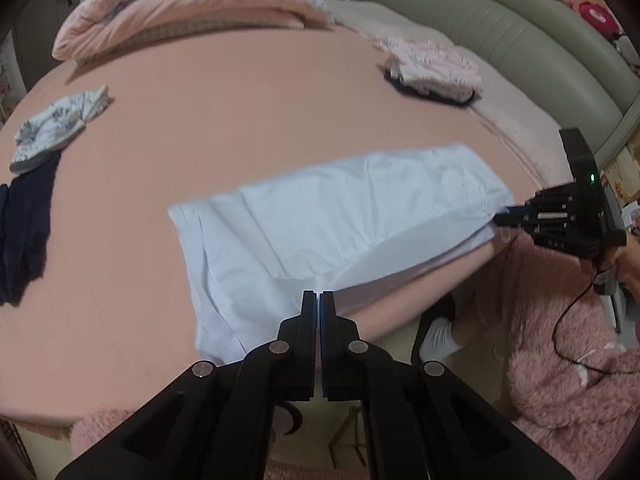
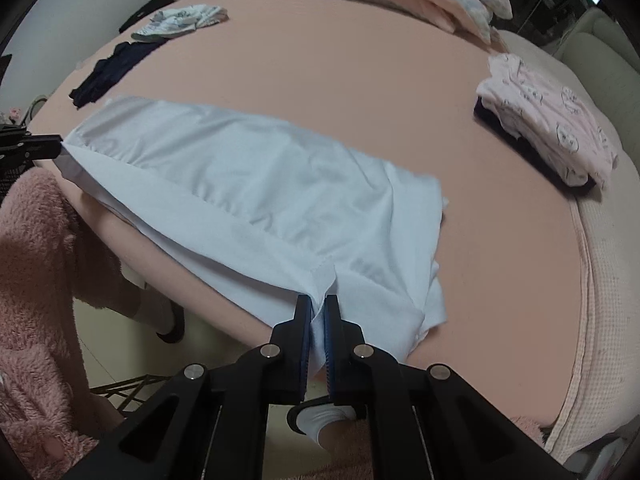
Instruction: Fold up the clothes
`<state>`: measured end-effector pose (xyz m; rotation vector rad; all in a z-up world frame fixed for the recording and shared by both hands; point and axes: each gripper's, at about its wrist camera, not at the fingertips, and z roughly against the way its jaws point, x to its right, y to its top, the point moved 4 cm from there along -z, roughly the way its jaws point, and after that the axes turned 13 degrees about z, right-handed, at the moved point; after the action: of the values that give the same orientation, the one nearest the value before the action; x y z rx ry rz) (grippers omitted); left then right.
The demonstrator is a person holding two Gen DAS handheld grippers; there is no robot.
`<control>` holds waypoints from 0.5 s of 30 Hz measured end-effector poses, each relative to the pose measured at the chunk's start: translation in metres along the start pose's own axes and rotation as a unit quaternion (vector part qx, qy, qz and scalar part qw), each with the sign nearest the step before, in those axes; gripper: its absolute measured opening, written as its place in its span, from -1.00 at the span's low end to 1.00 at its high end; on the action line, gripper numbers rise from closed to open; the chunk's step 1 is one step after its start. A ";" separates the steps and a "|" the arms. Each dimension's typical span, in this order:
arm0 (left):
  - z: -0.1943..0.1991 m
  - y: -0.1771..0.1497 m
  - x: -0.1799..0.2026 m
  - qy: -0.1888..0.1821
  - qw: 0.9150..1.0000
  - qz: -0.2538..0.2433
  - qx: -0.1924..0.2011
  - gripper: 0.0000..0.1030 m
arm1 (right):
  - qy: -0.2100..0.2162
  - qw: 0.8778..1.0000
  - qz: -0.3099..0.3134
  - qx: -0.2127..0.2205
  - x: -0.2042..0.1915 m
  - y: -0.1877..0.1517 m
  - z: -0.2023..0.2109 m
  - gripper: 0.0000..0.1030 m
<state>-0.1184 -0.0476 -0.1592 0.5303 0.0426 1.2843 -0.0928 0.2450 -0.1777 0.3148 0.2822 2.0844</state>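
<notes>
A white garment (image 1: 320,220) lies partly folded near the front edge of a pink bed (image 1: 224,92). My left gripper (image 1: 319,296) is shut on its near edge at one end. My right gripper (image 2: 319,302) is shut on the near edge at the other end of the same white garment (image 2: 248,184). The edge between the two grippers is lifted slightly off the sheet. In the left wrist view the right gripper (image 1: 502,218) appears at the garment's right corner. In the right wrist view the left gripper (image 2: 60,145) shows at the far left corner.
A folded pink printed stack (image 2: 548,124) sits on a dark item at the right. A floral garment (image 1: 56,128) and a dark blue garment (image 1: 24,232) lie at the left. Rolled bedding (image 1: 192,4) is at the back. A person in a fuzzy pink robe (image 1: 560,320) stands at the bed's edge.
</notes>
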 end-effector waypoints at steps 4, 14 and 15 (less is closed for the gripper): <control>-0.020 -0.012 -0.010 0.028 0.999 0.003 -0.035 -0.99 | -0.006 0.999 -0.012 -0.031 -0.001 -0.013 -0.006 -0.93; 0.011 -0.011 -0.028 -0.017 0.998 0.057 -0.035 -0.96 | 0.012 0.998 -0.056 -0.032 0.018 -0.002 -0.011 -0.88; 0.018 -0.002 -0.027 -0.024 0.998 0.061 -0.008 -0.96 | 0.014 0.998 -0.061 -0.029 0.020 0.001 -0.011 -0.85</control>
<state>-0.1185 -0.0794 -0.1512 0.5569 -0.0402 1.3891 -0.1072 0.2608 -0.1854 0.2281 0.2511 1.9743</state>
